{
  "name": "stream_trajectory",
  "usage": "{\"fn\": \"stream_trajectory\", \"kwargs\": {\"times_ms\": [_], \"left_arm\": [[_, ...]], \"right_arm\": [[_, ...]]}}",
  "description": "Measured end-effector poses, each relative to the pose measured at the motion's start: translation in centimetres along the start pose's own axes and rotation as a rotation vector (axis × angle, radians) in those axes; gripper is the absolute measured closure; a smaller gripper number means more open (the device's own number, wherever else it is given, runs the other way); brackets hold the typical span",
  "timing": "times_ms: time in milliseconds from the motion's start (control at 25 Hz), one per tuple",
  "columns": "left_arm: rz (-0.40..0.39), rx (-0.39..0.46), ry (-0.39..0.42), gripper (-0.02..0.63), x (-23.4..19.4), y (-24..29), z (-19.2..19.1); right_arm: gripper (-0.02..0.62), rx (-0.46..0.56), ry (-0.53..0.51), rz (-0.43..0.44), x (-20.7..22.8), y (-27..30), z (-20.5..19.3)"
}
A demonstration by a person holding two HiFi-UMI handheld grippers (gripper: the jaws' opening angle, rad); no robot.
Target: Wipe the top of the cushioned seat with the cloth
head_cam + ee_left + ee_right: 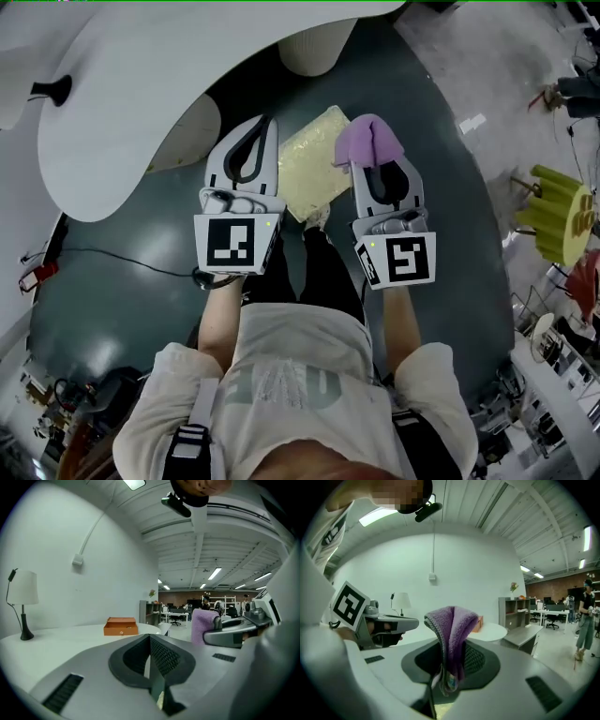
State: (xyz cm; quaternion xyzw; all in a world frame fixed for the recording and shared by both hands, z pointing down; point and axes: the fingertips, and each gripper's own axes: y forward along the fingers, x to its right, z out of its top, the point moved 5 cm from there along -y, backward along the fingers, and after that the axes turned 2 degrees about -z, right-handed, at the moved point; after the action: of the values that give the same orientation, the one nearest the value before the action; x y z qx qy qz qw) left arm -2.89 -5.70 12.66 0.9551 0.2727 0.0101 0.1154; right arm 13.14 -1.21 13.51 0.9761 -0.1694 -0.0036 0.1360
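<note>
Wiping looks not yet begun: the right gripper [448,666] pinches the purple cloth [453,623] in the air above the yellow cushioned seat [314,161], while the left gripper [150,654] is clenched empty.

The room is bright. Long ceiling lights [214,573] shine from above. The cloth [452,625] is light on top and shadowed lower down. Both gripper views bend at the edges, with black corners.
</note>
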Motion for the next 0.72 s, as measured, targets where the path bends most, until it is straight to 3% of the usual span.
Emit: {"fn": "stream_trajectory", "kwargs": {"times_ms": [200,440,560,720], "left_arm": [[0.053,-0.032,-0.038,0.600,-5.7,0.6,-7.0],[0.093,-0.101,-0.056,0.600,-6.3,0.2,-17.2],[0.118,-0.124,-0.119,0.600,-6.5,0.7,-21.5],[0.129,-0.102,-0.209,0.600,-5.8,0.7,-23.1]], "right_arm": [[0.500,-0.088,0.012,0.071,-3.3,6.3,-6.4],[0.500,-0.211,0.030,0.136,-4.8,8.4,-14.8],[0.500,-0.285,0.023,0.175,-5.3,9.8,-18.8],[0.500,-0.352,0.010,0.194,-5.2,9.6,-21.4]]}}
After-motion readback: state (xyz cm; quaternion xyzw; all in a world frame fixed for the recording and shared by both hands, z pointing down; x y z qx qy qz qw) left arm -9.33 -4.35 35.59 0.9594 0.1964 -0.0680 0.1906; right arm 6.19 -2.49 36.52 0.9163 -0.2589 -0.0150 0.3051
